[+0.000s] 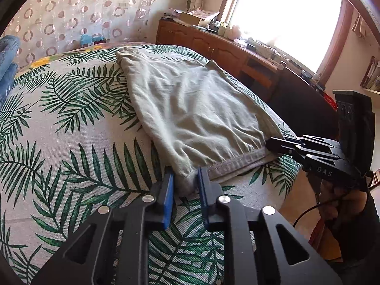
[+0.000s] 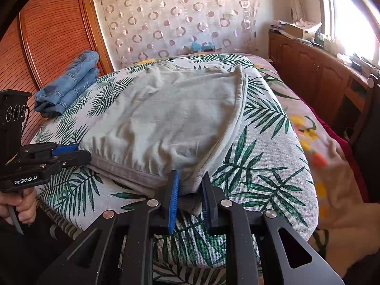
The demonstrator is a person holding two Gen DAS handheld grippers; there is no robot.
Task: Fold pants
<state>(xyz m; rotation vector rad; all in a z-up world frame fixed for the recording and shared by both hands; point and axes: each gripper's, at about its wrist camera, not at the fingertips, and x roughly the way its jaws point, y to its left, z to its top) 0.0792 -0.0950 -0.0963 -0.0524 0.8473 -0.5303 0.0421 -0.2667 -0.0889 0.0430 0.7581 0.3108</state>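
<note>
Pale grey-green pants (image 1: 190,109) lie flat on a leaf-print bedspread (image 1: 71,118), with the waistband towards me. My left gripper (image 1: 185,174) is shut on the near left corner of the waistband, and bunched cloth fills the gap between its blue pads. In the right wrist view the same pants (image 2: 166,118) spread away from me. There my right gripper (image 2: 190,178) is shut on the near right corner, where the side edge meets the waistband. Each gripper also shows in the other's view: the right gripper (image 1: 270,143) at the waistband's end, the left gripper (image 2: 82,150) likewise.
Folded blue jeans (image 2: 68,83) rest at the far left of the bed beside a wooden wardrobe (image 2: 47,35). A long wooden cabinet (image 1: 213,45) with clutter on top runs under the bright window on the right. The bed's near edge drops off just below the grippers.
</note>
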